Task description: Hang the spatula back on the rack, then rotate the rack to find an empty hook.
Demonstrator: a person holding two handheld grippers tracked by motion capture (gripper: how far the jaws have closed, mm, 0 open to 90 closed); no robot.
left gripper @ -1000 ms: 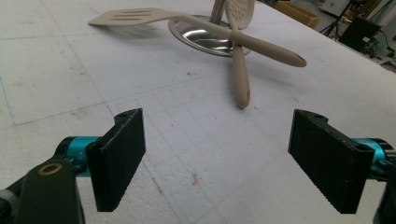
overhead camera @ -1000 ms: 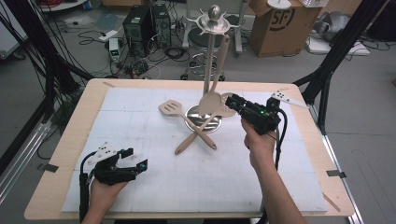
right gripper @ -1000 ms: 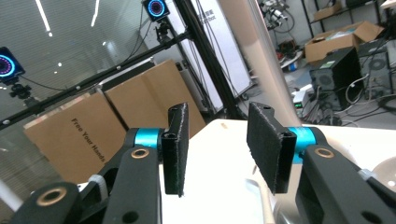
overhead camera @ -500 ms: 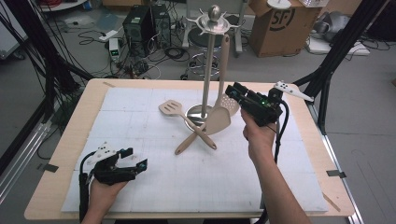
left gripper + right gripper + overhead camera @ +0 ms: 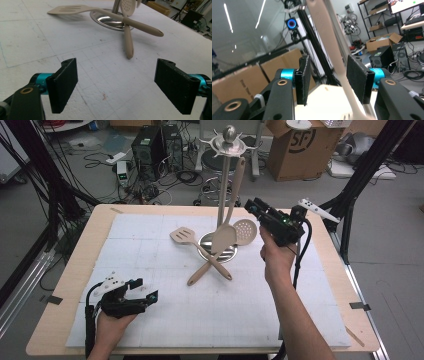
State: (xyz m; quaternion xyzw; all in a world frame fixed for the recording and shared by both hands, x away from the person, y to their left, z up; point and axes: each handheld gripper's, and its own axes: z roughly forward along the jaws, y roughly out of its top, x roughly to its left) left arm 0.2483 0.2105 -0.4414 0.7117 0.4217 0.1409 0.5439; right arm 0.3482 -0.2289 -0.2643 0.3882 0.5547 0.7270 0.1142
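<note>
Skimmer point(image 5: 244, 231): high view, round perforated head hangs beside the stand's point(image 5: 223, 195) pole, just left of your right hand-held gripper point(image 5: 252, 208); its handle rises toward the hooks at the top.
Right hand-held gripper: high view, you hold it raised over the counter's point(image 5: 75, 285) far right part, jaws pointing left at the stand; whether they touch the skimmer handle cannot be told from here.
Solid spatula point(image 5: 223, 237): high view, hangs on the stand just left of the skimmer, its blade over the round steel base point(image 5: 212, 255).
Slotted spatula point(image 5: 182, 236): high view, lies with its head left of the base and its handle running down-right, crossed with another handle point(image 5: 200, 272) into an X in front of the base.
Left hand-held gripper point(image 5: 148, 295): high view, rests low at the near left of the counter, well apart from the stand.
Left hand-held gripper point(image 5: 116, 83): left gripper view, your jaws stand wide apart with nothing between them, above the white mat point(image 5: 30, 42).
Crossed utensils: left gripper view, slotted spatula point(image 5: 67, 9) and the other handle point(image 5: 128, 42) lie ahead, over the base's rim point(image 5: 105, 23).
Right hand-held gripper point(image 5: 325, 80): right gripper view, jaws part-way open around the skimmer handle point(image 5: 329, 45); the handle runs close to the right pad, with a clear gap to the left pad, so it is not clamped.
</note>
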